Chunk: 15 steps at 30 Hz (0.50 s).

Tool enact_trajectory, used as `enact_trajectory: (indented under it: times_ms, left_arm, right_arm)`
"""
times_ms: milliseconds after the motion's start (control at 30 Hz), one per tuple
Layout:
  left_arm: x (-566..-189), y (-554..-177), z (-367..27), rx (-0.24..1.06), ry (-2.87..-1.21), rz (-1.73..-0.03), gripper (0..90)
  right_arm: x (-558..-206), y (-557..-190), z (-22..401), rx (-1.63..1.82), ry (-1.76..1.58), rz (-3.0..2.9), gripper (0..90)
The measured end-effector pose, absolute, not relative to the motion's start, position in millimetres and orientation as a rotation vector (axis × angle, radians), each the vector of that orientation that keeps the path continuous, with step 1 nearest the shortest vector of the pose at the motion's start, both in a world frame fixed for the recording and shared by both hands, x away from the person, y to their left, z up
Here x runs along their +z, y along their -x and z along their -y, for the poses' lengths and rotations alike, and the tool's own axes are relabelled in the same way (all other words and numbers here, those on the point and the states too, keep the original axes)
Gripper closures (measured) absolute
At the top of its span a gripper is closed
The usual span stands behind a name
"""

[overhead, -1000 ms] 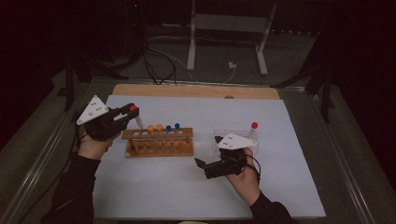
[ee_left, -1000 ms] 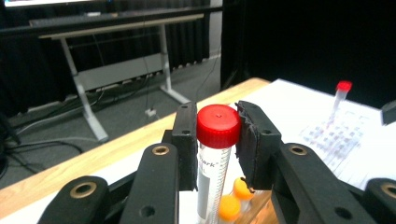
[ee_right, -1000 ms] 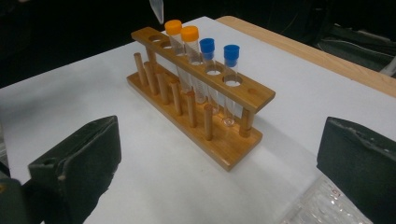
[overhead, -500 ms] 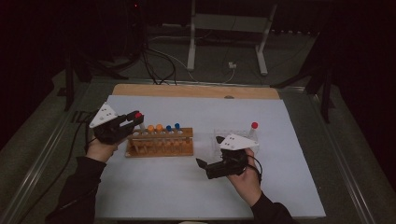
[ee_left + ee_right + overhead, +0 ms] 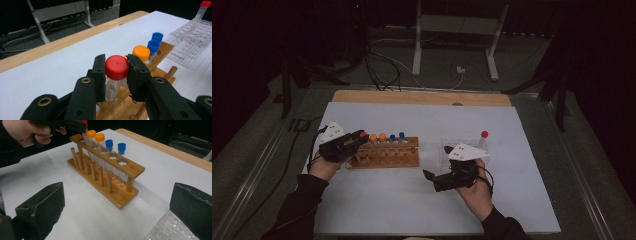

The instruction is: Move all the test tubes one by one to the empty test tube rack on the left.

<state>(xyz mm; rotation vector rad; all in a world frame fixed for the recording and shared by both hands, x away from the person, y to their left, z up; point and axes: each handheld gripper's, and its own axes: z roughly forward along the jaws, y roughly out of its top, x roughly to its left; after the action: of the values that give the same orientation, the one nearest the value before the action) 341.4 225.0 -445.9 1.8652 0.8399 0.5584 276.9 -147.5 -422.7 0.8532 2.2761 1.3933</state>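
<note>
L gripper [image 5: 117, 75]: clamped on red-cap tube [image 5: 116, 68] at wooden rack [image 5: 120, 195] end hole.
R gripper [image 5: 117, 202]: jaws apart, idle.
Risk: tube tilted, could snag hole rim or knock orange-cap tube [image 5: 141, 53].

One word can be read: "Labshark", in red letters on the clear plastic tube rack [image 5: 192, 40], just beside the wooden test-tube rack [image 5: 160, 65].

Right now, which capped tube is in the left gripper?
The red-capped tube at the wooden rack's end, clamped by the left gripper. The orange- and blue-capped ones stand free.
</note>
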Motion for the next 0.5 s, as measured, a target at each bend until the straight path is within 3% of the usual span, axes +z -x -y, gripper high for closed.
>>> enact_trajectory:
  times_ms: [400, 500]
  left_arm:
    - [-449.6, -344.7, -226.0, 0.527, -1.883, -0.857, 70.6]
    - [-447.8, -343.6, -228.6, 0.496, -1.873, -0.838, 61.2]
  right_arm:
    - [-421.9, -277.7, 148.4, 1.391, -0.854, -2.282, 0.0]
    - [-419.0, -278.1, 151.1, 1.395, -0.843, -2.267, 0.0]
